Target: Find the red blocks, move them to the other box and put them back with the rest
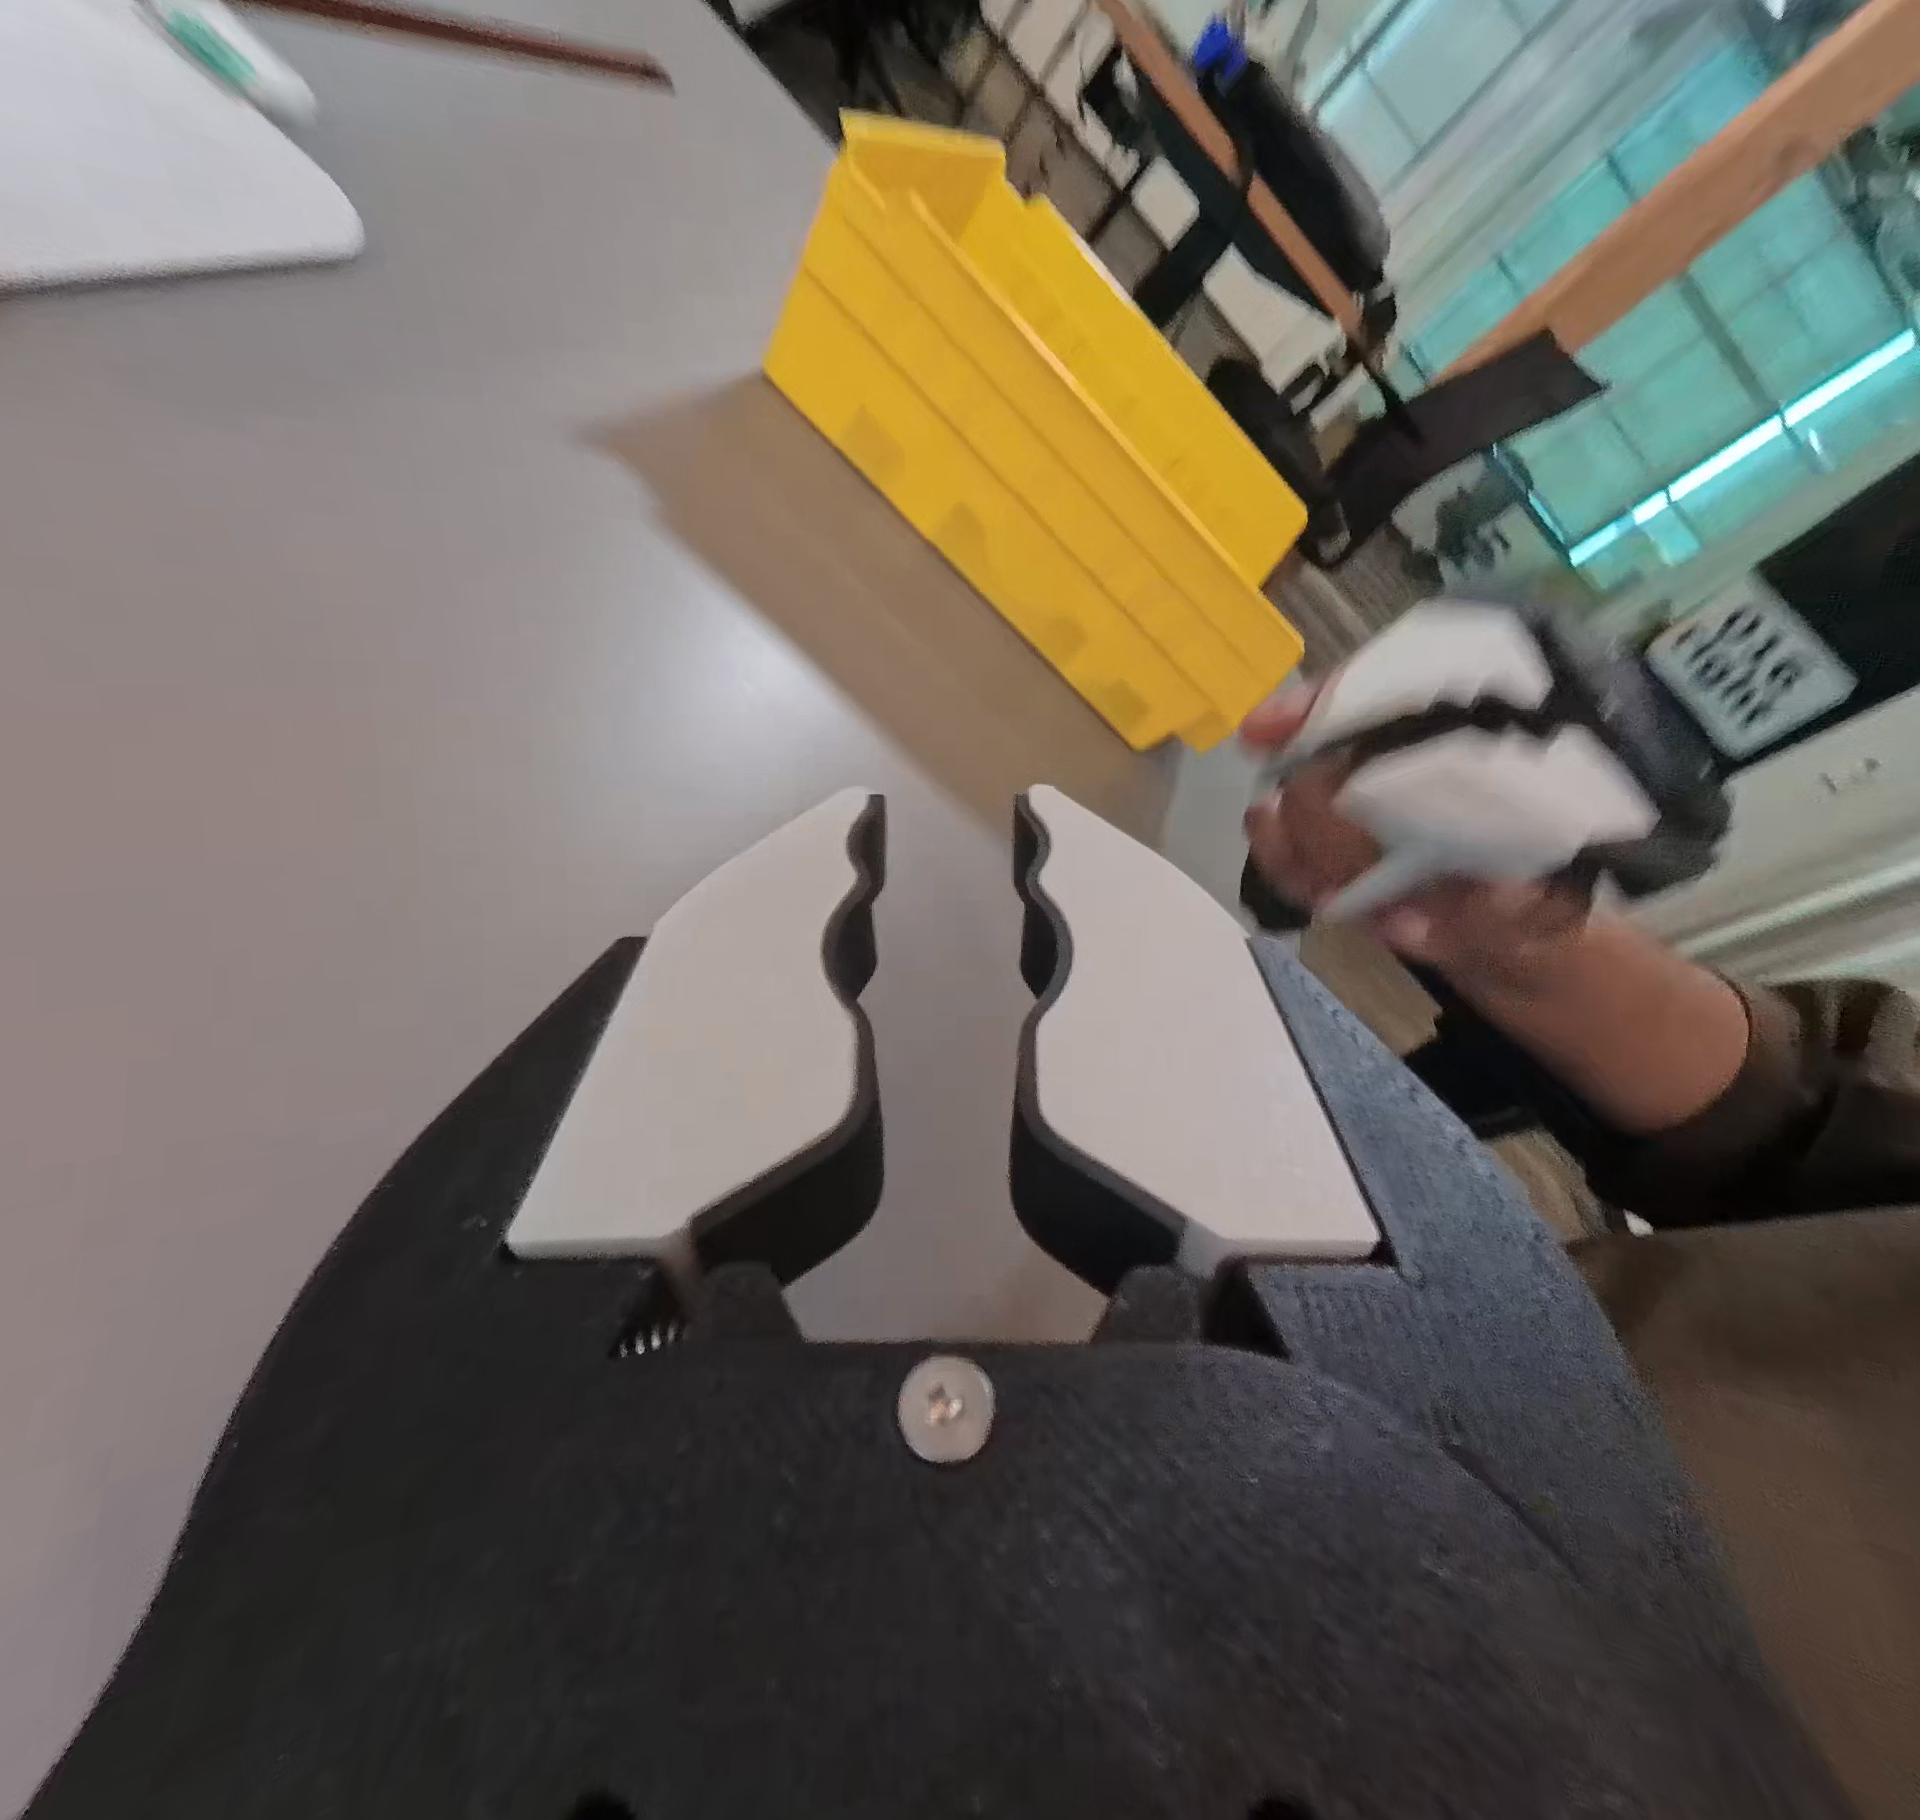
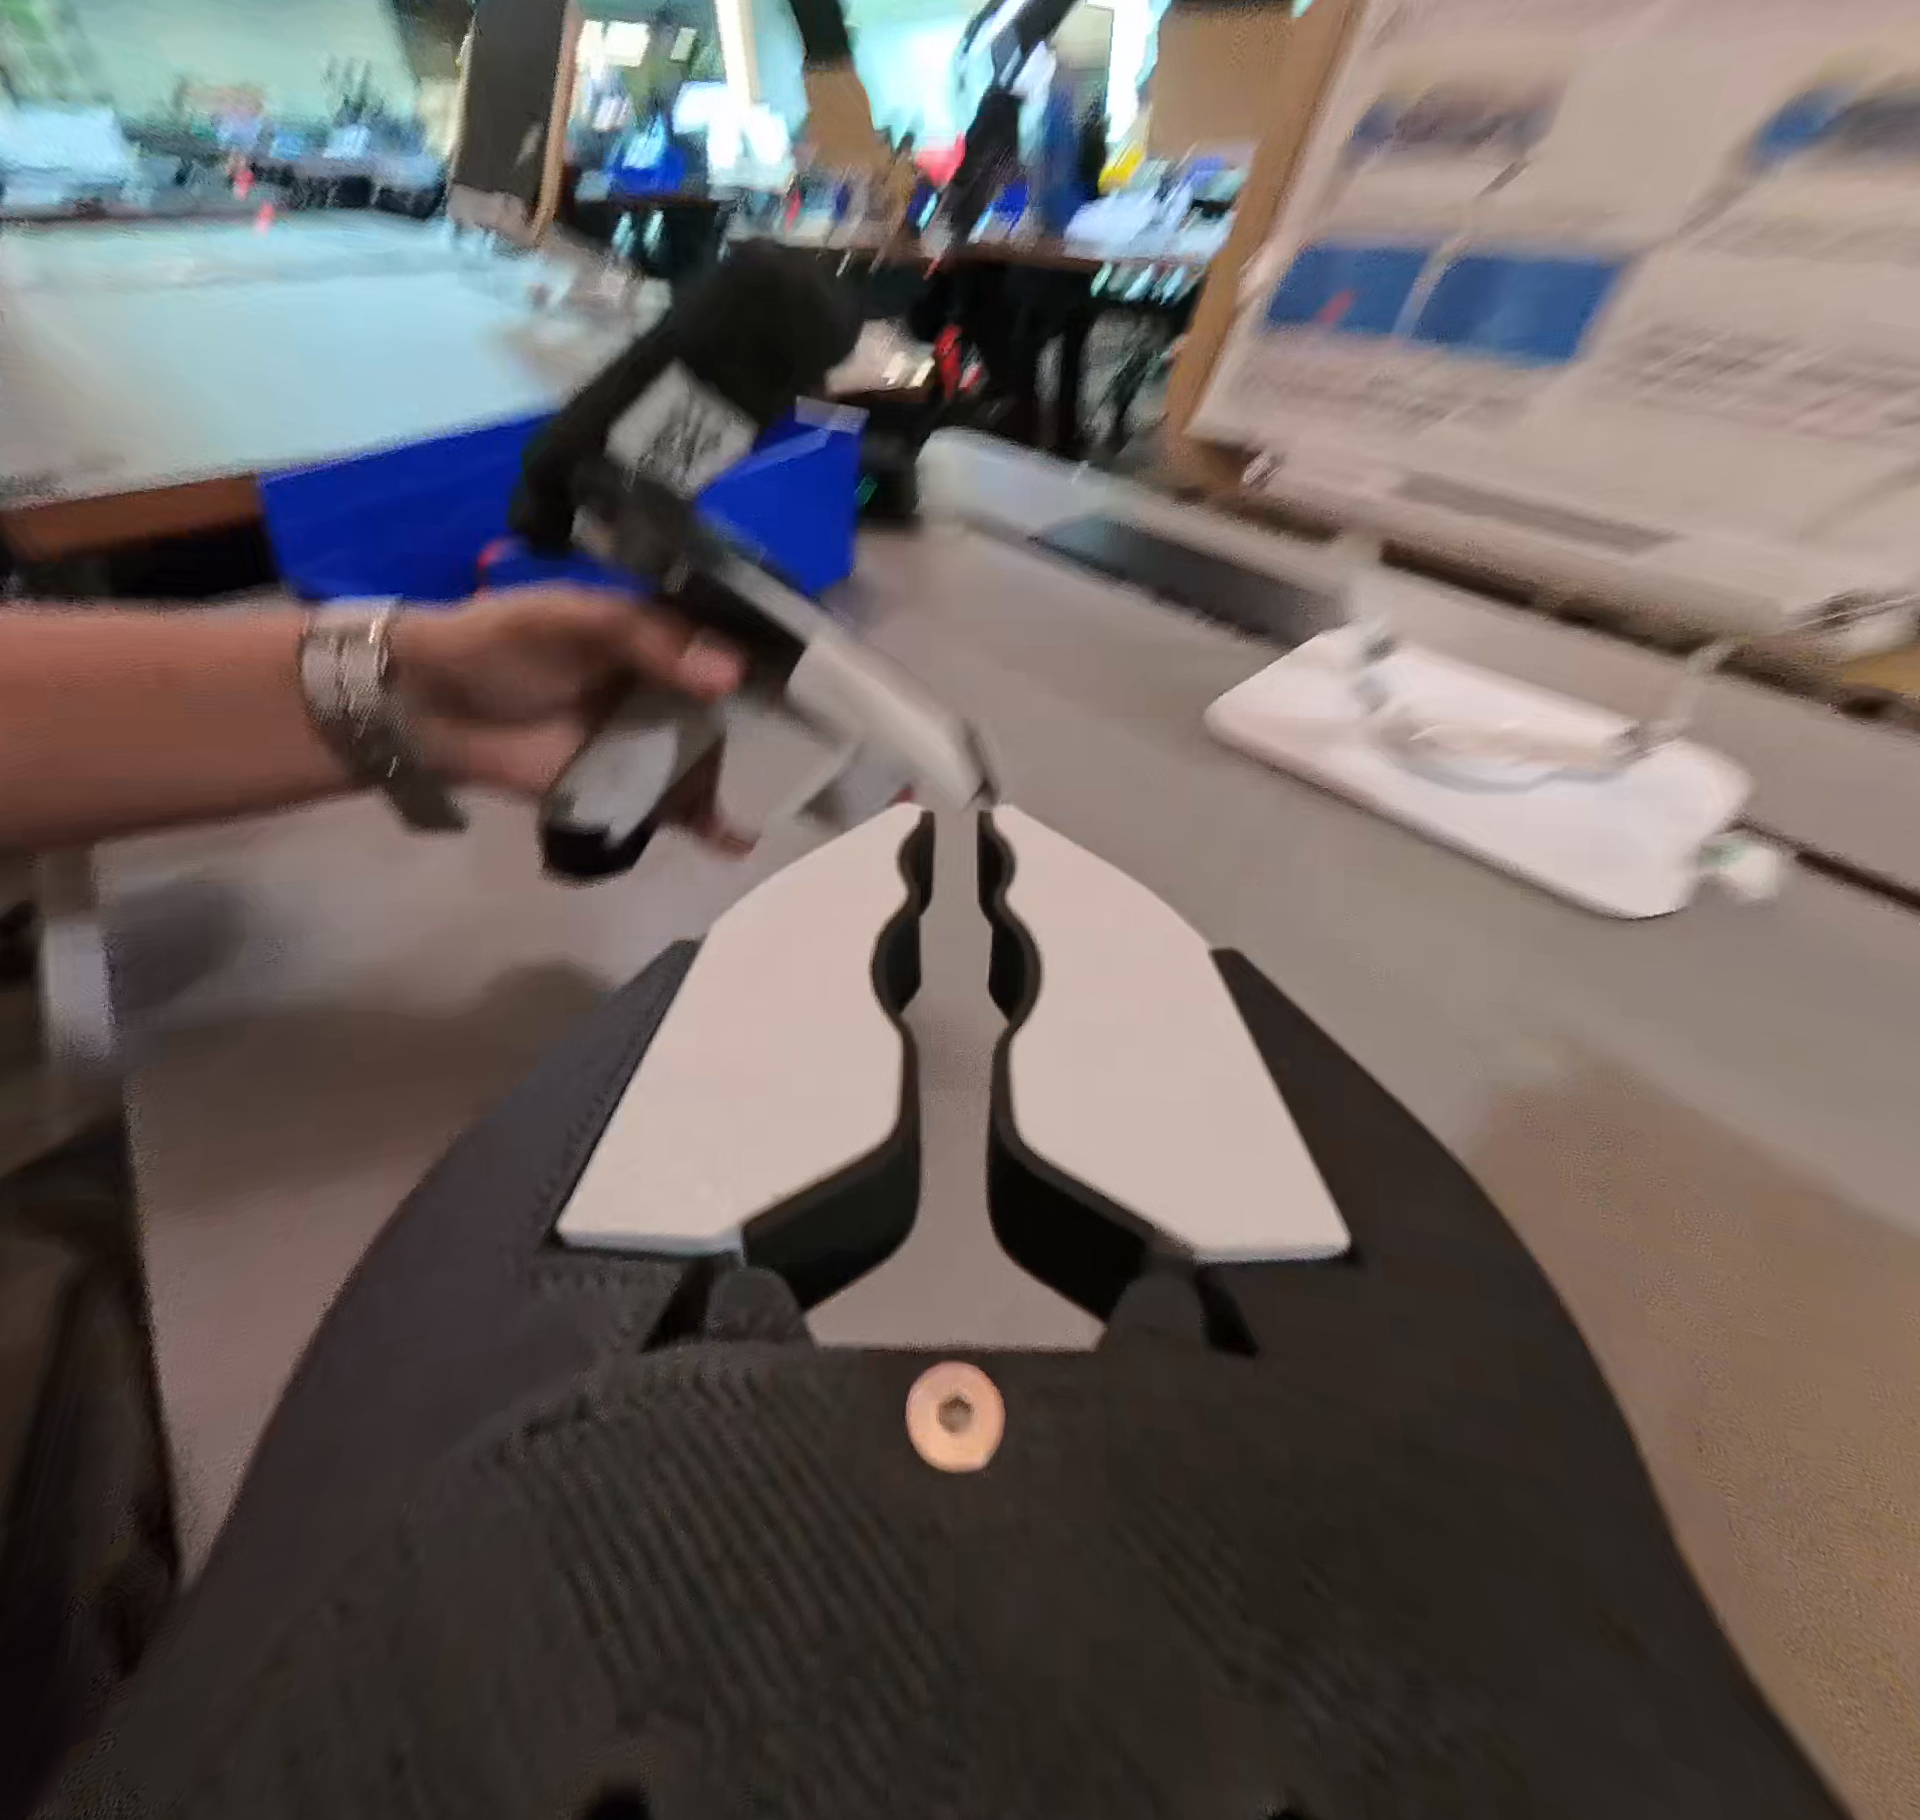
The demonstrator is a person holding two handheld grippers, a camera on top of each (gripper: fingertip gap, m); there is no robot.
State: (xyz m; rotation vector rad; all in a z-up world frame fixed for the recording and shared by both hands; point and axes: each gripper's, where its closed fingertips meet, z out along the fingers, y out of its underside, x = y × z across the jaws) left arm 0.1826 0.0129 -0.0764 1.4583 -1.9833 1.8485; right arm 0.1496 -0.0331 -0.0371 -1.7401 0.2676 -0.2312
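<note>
Both tools hang in the air over the grey table (image 1: 312,679) with nothing between their fingers. The left tool (image 1: 948,814) has a clear gap between its tips, partly open and empty; the right tool (image 2: 954,820) is nearly closed, only a narrow slit showing between its tips, and it too holds nothing. In the left wrist view a yellow box (image 1: 1039,482) sits on the table at the far right, near the table edge, its inside hidden by its wall from this angle. In the right wrist view a blue box (image 2: 416,523) stands at the far left, partly covered by the left tool and the hand (image 2: 551,690) that holds it. No red blocks can be made out with any certainty: there is a small reddish spot beside the blue box, behind the hand, but it is too blurred to say what it is. So the task looks to be at a point between grasps, though which box holds the blocks now cannot be told. The risks from here come mostly from speed and closeness. Both pictures are smeared, which suggests fast motion, and in the right wrist view the left tool's tip lies just beside the right tool's tips, so the two could knock together. A hasty reach into either box could also nudge the light box across the table, or toward its edge in the yellow box's case.
</note>
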